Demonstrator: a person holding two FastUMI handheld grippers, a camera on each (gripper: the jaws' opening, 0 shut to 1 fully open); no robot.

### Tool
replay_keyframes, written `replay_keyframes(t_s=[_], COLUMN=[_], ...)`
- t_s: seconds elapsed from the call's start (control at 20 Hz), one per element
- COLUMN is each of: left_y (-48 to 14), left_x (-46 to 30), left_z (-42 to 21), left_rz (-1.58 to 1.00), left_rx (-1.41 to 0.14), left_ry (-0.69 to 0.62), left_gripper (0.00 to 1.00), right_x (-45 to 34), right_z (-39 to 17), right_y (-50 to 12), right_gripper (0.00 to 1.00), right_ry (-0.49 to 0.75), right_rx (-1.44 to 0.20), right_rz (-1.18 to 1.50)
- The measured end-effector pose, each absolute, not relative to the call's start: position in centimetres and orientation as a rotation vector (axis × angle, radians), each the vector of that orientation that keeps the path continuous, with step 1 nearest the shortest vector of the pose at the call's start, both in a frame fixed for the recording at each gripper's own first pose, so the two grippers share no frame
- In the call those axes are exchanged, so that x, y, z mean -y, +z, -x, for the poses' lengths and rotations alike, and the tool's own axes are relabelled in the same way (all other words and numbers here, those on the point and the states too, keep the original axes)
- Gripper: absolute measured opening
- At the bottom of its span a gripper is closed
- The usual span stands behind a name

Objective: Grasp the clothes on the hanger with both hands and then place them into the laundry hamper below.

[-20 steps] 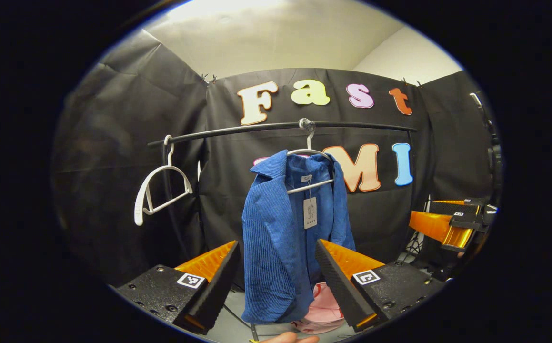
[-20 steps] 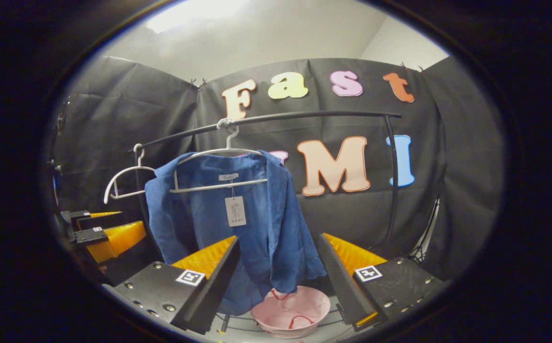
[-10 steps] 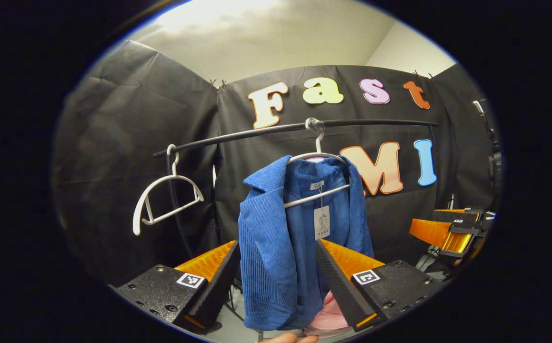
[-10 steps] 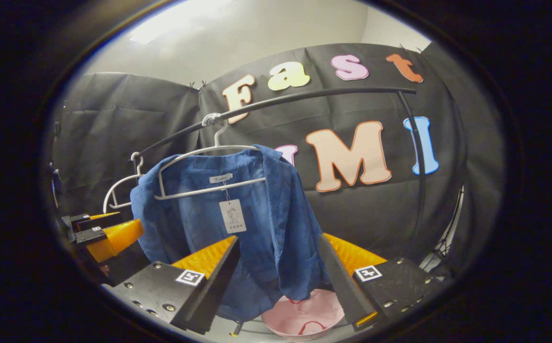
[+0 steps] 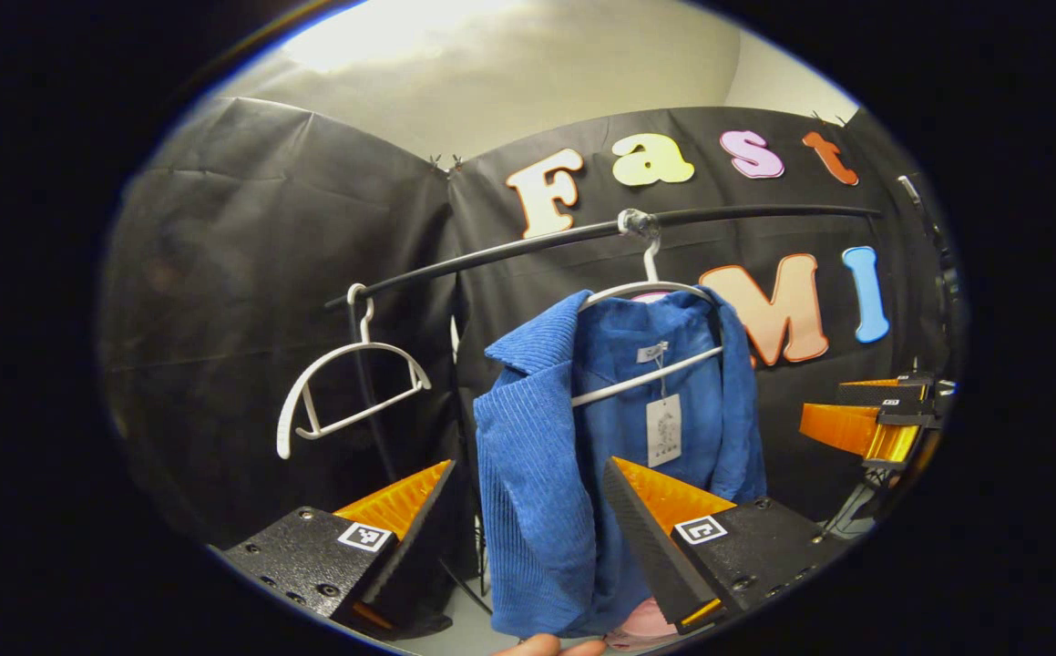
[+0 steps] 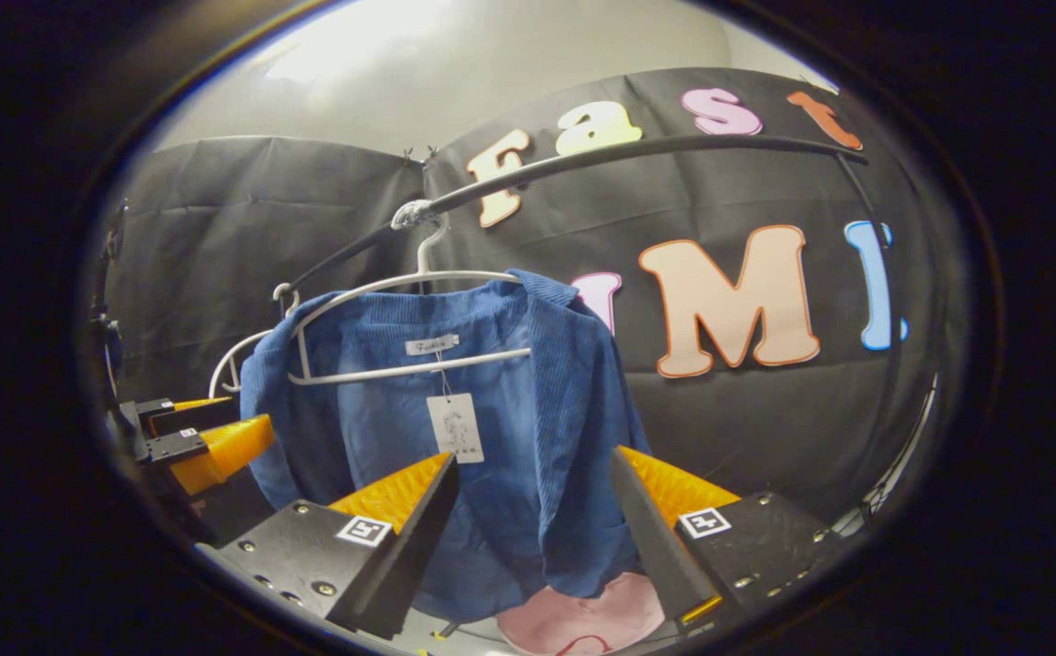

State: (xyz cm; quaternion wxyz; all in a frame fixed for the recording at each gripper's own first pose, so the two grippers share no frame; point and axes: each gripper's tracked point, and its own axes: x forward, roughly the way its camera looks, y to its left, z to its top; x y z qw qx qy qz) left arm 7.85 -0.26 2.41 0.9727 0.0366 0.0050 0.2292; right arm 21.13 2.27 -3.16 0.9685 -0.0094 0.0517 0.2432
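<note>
Left gripper: jaws spread wide, nothing between them touched; seen farther off in the right gripper view at the left edge, level with the jacket's lower sleeve.
Right gripper: jaws spread wide, holding nothing; seen farther off in the left gripper view at the right edge, beyond the jacket's far side.
Blue corduroy jacket: straight ahead of the left gripper, its ribbed near front hanging down into the gap between the fingers; whether cloth touches a finger cannot be told. In the right gripper view it hangs ahead and slightly left, its lower front dropping behind the finger gap.
Paper tag: dangles on a string from the collar, above the left gripper's right-hand finger; in the right gripper view above its left-hand finger.
White hanger under the jacket: above the left gripper, hooked on the rail, cross-bar showing inside the open collar; also up and left of the right gripper.
Black rail: runs overhead, sloping down to the left.
Empty white hanger: up and left of the left gripper, on the same rail, well apart from the jacket.
Pink laundry hamper: below the jacket hem, low between the right gripper's fingers; a sliver shows beside the left gripper's right-hand finger.
Fingertip of a hand: at the bottom edge, under the left gripper.
</note>
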Motion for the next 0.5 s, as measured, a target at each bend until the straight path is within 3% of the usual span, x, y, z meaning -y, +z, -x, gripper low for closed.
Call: replay_keyframes(t_s=[0.2,0.4,0.5], left_y=[2.1,1.2,0.4], left_x=[0.8,0.6,-0.3], left_z=[-8.4,-10.3,-11.2], left_rz=[-0.052,-0.043,-0.052], left_rx=[-0.042,-0.07,-0.111], left_ry=[0.468,0.414,0.403], left_gripper=[1.0,0.92,0.79], right_x=[-2.8,-3.6,-4.4], right_z=[-24.2,-27.4,-28.9], right_y=[-3.4,-3.3,-3.5], right_gripper=[0.99,0.99,0.99], right_ry=[0.484,0.446,0.439], right_rx=[-0.112,-0.124,-0.124], right_rz=[0.008,0.006,0.018])
